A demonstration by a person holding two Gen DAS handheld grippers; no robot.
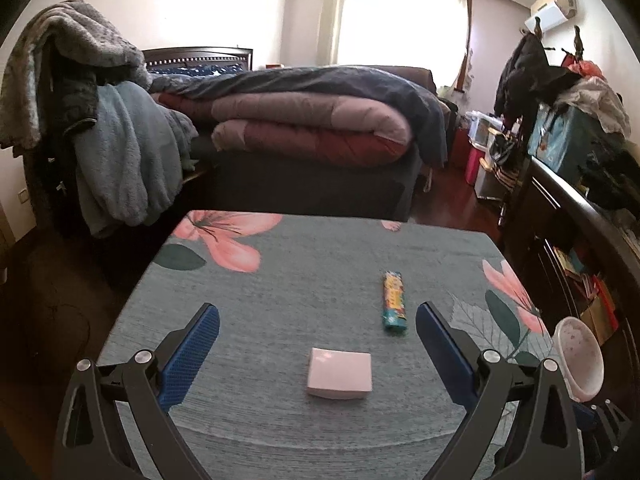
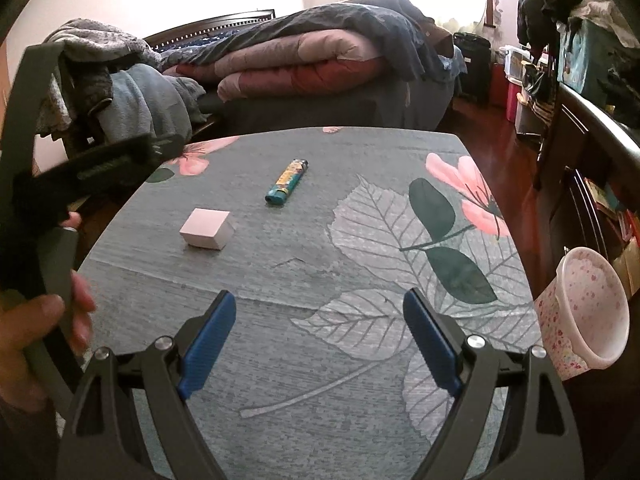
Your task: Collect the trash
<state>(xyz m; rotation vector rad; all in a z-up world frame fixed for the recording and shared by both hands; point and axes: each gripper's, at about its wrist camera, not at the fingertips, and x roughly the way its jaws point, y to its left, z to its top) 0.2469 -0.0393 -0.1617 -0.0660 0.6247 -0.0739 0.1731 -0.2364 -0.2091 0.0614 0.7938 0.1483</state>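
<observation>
Left tool: blue pads spread wide, nothing pinched; the pale pink box is framed between the pads but not touched.

Right tool: pads likewise spread wide and empty, held over a bare part of the desk near its near edge.

Pale pink box: lies flat on the desk, near-left of centre, uncollected.

Lighter: teal with a printed wrap, lies beyond the box toward the far side, well apart from both tools, uncollected.

Bin: small, pale, flower-patterned, tilted at the right edge of the desk. What supports it cannot be told; its inside appears empty.

Progress, as judged: no item is gathered yet; both pieces are left on the desk, and the box appears to be first in line for the left tool.
</observation>
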